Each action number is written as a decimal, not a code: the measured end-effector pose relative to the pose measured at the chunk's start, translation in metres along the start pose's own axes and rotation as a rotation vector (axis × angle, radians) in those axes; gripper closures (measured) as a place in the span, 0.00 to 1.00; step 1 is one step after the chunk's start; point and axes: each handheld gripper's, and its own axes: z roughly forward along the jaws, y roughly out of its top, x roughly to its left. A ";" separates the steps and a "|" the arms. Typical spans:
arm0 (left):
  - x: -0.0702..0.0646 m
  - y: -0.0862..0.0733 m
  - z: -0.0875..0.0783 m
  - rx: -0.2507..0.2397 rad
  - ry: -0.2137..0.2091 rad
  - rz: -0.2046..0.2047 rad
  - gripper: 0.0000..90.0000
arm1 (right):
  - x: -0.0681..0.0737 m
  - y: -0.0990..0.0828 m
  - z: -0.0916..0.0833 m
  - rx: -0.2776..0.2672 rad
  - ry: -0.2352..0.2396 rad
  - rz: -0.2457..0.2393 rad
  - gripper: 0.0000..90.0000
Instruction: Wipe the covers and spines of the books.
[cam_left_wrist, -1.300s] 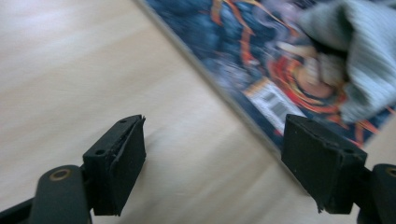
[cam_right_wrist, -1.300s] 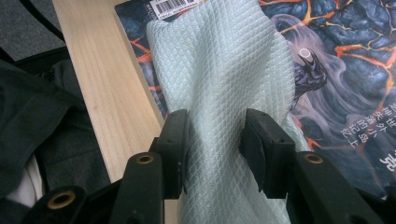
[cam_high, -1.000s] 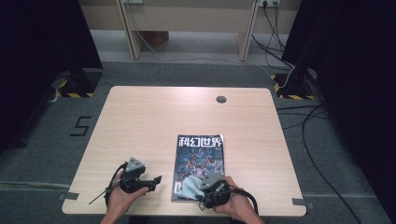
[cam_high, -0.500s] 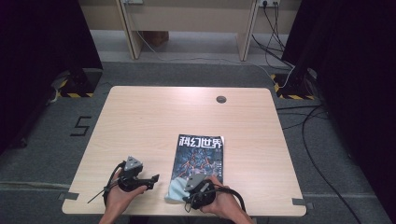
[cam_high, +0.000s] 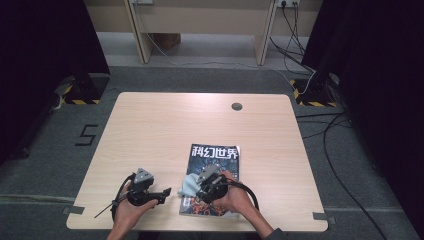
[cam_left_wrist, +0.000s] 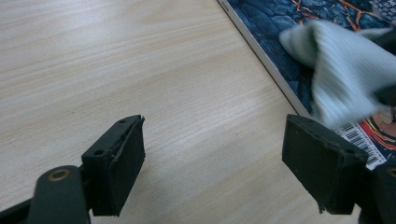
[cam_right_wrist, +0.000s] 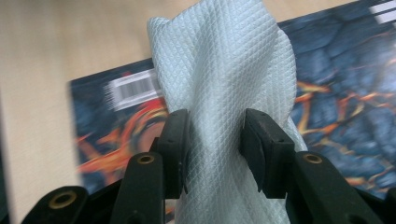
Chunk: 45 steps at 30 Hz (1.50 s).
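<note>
A: Wiping the magazine with a cloth, by the look of it. Right gripper clamped on the cloth, fingers pressing into its bunched middle.

B: And where on the cover?

A: Near left corner, by the barcode, cloth hanging over the left edge. Magazine flat on the table, near side, right of centre.

B: Left gripper?

A: Fingers wide apart, nothing between, just left of the magazine over bare wood.

B: Progress?

A: Hard to judge. Probably midway: near part under the cloth, far part with the title not yet reached.
</note>
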 end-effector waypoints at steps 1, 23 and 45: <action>-0.001 0.000 0.000 -0.003 -0.004 0.000 0.23 | -0.005 0.003 0.002 0.000 -0.002 0.005 0.68; -0.047 -0.006 0.019 0.037 -0.104 0.135 0.23 | -0.086 0.035 0.025 0.002 -0.114 0.175 0.69; -0.047 -0.007 0.018 0.026 -0.101 0.133 0.23 | -0.135 -0.012 -0.005 -0.025 -0.243 0.310 0.69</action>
